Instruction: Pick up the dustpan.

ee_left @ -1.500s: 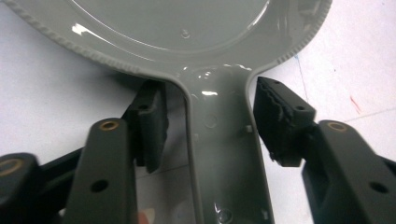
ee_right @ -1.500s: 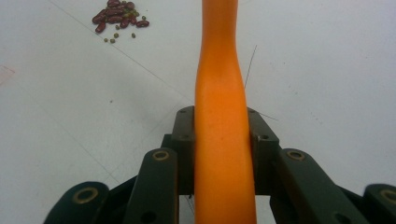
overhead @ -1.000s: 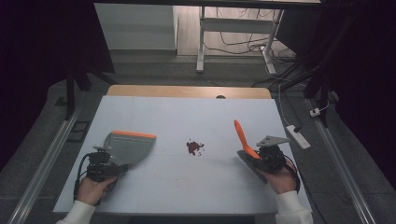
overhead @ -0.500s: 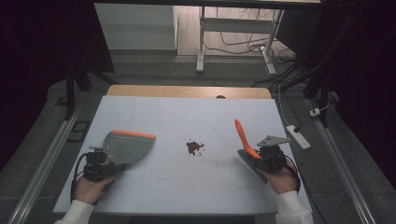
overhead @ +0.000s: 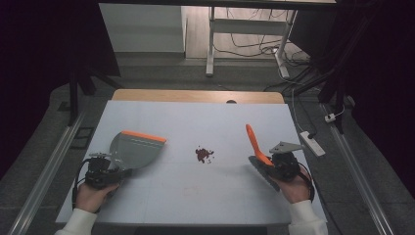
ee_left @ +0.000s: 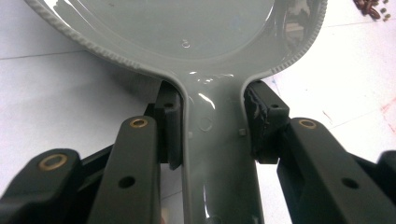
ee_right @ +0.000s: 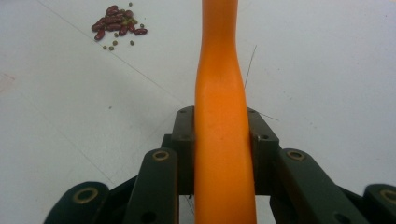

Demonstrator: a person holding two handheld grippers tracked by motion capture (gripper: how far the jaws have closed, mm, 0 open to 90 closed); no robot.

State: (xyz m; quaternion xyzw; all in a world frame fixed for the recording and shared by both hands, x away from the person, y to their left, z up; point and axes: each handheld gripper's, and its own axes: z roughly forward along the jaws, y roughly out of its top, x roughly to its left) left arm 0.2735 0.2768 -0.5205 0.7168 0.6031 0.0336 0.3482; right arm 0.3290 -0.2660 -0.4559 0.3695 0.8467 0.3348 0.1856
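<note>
Both grippers hold tools: our left gripper (overhead: 105, 172) clamps the grey plastic dustpan (overhead: 136, 150) by its handle, our right gripper (overhead: 274, 165) grips the orange brush handle (overhead: 254, 143). Farther out, between them on the white table (overhead: 161, 117), lies the small pile of red beans (overhead: 204, 154), nearer the right gripper, the dustpan's orange lip facing away

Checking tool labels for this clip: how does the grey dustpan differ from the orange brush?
The dustpan is grey with an orange front edge, broad and scoop-shaped, lying low on the table; the brush has a slim orange handle angled upward. The left gripper clamps the dustpan's handle, the right gripper the brush's. Both flank the beans.
</note>
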